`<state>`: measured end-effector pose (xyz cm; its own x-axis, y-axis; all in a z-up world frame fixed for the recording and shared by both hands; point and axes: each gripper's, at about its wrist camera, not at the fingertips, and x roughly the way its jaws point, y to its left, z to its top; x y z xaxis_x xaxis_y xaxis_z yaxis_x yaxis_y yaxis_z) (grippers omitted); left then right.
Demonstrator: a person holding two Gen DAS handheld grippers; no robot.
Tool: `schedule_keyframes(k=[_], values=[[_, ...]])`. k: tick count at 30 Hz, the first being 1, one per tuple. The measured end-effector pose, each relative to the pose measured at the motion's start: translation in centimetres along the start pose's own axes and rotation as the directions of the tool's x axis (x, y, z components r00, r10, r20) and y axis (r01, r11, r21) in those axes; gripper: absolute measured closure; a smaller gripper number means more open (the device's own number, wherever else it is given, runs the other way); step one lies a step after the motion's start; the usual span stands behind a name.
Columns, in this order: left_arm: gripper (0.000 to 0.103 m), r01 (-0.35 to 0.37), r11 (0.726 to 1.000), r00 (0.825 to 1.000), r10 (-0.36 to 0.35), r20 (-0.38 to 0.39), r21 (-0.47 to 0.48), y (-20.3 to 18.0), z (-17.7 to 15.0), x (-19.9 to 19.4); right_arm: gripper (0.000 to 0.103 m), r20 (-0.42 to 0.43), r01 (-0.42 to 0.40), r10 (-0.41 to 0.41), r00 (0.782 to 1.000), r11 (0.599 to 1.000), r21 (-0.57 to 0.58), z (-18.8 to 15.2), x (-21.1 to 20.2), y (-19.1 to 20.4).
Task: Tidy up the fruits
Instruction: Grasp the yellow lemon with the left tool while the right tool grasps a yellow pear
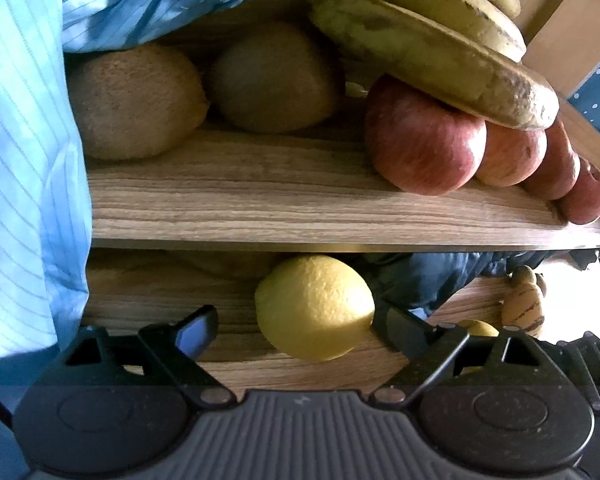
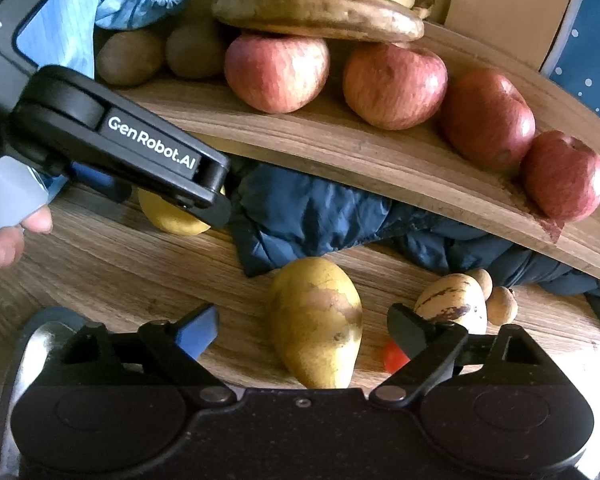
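While the left gripper (image 1: 296,330) stands with its jaws wide, a lemon (image 1: 315,307) lies between them on the wooden table (image 1: 172,284), close against the right-hand finger and clear of the left-hand one; whether that finger presses it I cannot tell; beyond the jaws runs a raised wooden shelf (image 1: 284,196), and on it, ahead and to the left, sit two kiwis (image 1: 134,102), with a row of red apples (image 1: 424,140) ahead and to the right and bananas (image 1: 432,52) resting on top of the nearest apple; a pale blue striped sleeve (image 1: 24,168) fills the far left. Where the right gripper (image 2: 302,330) looks down, its jaws are likewise wide, and a yellow-green mango (image 2: 316,320) lies between them on the table, touching neither finger; just past the right-hand finger lies a striped pepino melon (image 2: 450,300), with two small brown round fruits (image 2: 500,306) beside it and a small red fruit (image 2: 394,356) under that finger; straight ahead of the jaws a dark blue padded jacket (image 2: 308,216) is bunched below the shelf edge; ahead and left, the other gripper straddles the lemon.
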<state>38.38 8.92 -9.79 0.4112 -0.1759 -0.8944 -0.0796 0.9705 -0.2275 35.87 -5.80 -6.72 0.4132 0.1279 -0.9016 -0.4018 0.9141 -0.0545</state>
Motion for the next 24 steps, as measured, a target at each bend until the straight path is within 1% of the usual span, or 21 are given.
schedule_keyframes(k=[7,12,14,19,24], values=[[0.021,0.023,1.000,1.000,-0.023,0.001,-0.004,0.8,-0.2,-0.4,0.020,-0.004,-0.001,0.001,1.000,1.000,-0.003,0.1,0.4,-0.1],[0.024,0.033,0.999,0.999,-0.033,0.003,-0.007,1.0,0.2,-1.4,0.024,-0.007,0.002,-0.002,1.000,1.000,-0.003,0.1,0.4,0.0],[0.025,0.038,0.999,0.999,-0.038,0.004,-0.009,1.1,0.1,-1.5,0.027,-0.010,0.005,-0.005,1.000,1.000,-0.003,0.1,0.4,0.1],[0.035,0.048,0.999,0.999,-0.048,0.001,-0.015,1.6,0.3,-1.8,0.032,-0.014,0.009,-0.009,1.000,1.000,-0.002,0.2,0.5,0.2],[0.036,0.056,0.998,0.998,-0.056,0.001,-0.017,1.7,0.4,-1.9,0.039,-0.020,0.010,-0.010,1.000,1.000,-0.002,0.1,0.7,0.2]])
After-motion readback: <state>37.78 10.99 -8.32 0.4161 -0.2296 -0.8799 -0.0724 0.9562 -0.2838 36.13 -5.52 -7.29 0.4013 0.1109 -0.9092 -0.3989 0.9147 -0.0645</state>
